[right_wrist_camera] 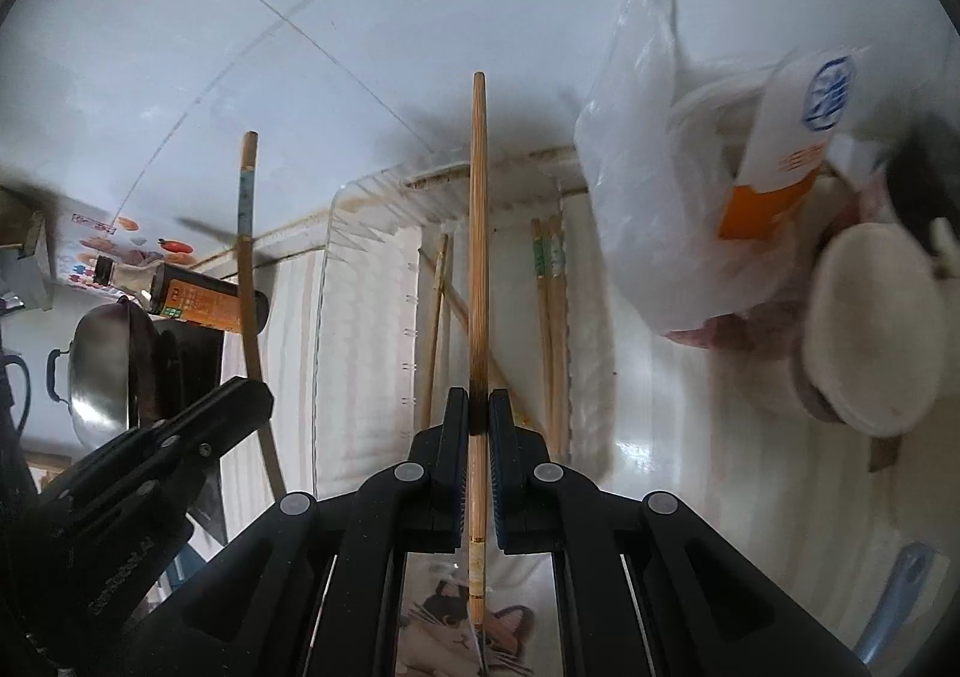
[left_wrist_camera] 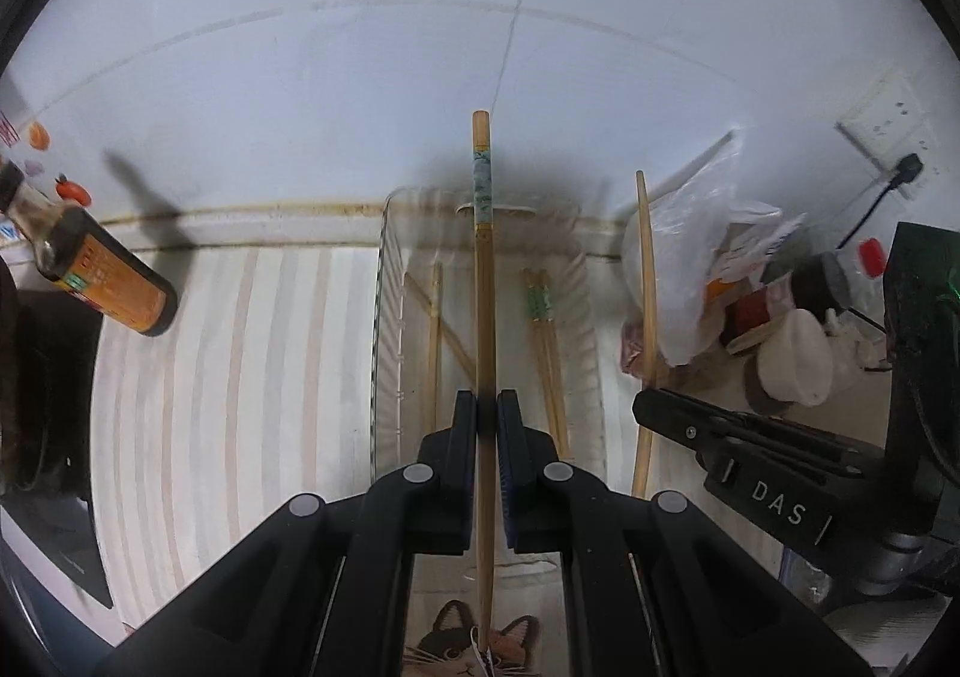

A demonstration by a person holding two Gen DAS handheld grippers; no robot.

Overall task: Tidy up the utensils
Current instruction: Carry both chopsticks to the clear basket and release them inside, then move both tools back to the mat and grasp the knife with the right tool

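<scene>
On right hand-held gripper [left_wrist_camera: 729,452]: "DAS" (white)

Left hand-held gripper [left_wrist_camera: 486,419]: jaws closed on a chopstick [left_wrist_camera: 483,317] with a green patterned band near its far end, held over a clear tray [left_wrist_camera: 384,329]. Loose chopsticks [left_wrist_camera: 546,341] lie in the tray. Right hand-held gripper [left_wrist_camera: 666,413] enters at right, clamped on a plain chopstick [left_wrist_camera: 647,317]. A dark sauce bottle [left_wrist_camera: 96,269] stands at left on the striped tabletop [left_wrist_camera: 240,377]; a plastic bag [left_wrist_camera: 690,257] sits at right.

Blurred plastic bag [right_wrist_camera: 654,185] — blue handle [right_wrist_camera: 894,599] cut off by edge
</scene>
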